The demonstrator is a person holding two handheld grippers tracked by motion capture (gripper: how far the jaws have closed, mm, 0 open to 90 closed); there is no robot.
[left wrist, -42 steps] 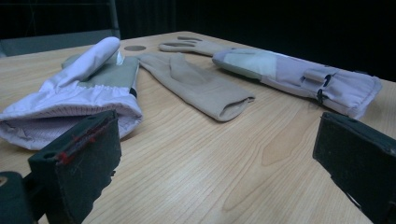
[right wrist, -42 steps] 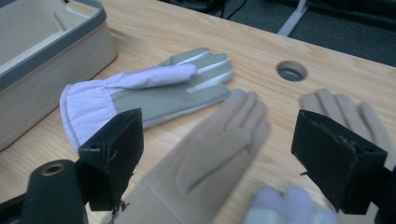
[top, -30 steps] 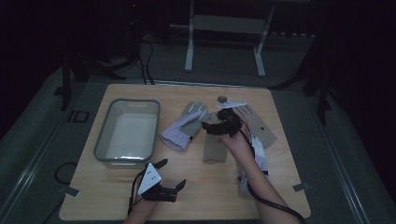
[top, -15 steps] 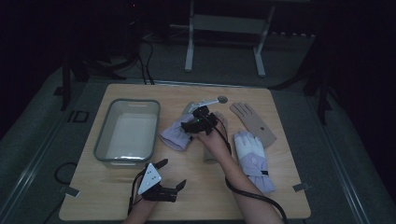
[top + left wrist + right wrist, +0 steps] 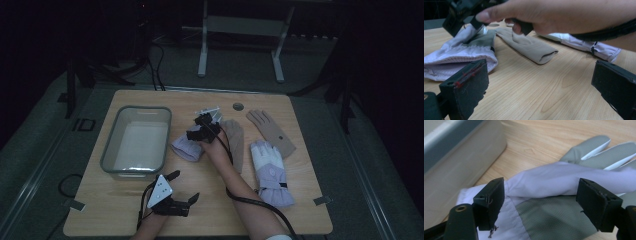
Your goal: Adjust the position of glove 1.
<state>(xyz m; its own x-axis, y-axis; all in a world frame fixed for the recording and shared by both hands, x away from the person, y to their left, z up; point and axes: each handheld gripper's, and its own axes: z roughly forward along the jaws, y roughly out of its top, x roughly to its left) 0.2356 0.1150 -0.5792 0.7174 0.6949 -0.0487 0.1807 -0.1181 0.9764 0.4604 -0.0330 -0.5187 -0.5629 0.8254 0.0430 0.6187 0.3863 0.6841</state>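
Observation:
A lavender and grey glove (image 5: 186, 149) lies right beside the tray, with its fingers pointing away from me. My right gripper (image 5: 196, 135) hangs low over it, held by a hand. In the right gripper view the glove (image 5: 554, 180) stretches between my open right gripper's (image 5: 541, 195) jaws, and the pads (image 5: 490, 197) do not press on it. My left gripper (image 5: 184, 186) rests near the table's front edge, open with nothing between its jaws. In the left gripper view my left gripper (image 5: 541, 72) faces that glove (image 5: 456, 55) and the right hand (image 5: 544, 12) above it.
A grey tray (image 5: 111, 150) stands at the left, its wall (image 5: 461, 152) close to the right gripper. A tan glove (image 5: 235, 142) lies beside the hand, a second tan glove (image 5: 270, 130) farther right, and another lavender glove (image 5: 270, 172) at the front right. A cable trails from the right forearm.
My right gripper has moved left and down, from above the tan gloves to just over the lavender glove by the tray. The left gripper has stayed put.

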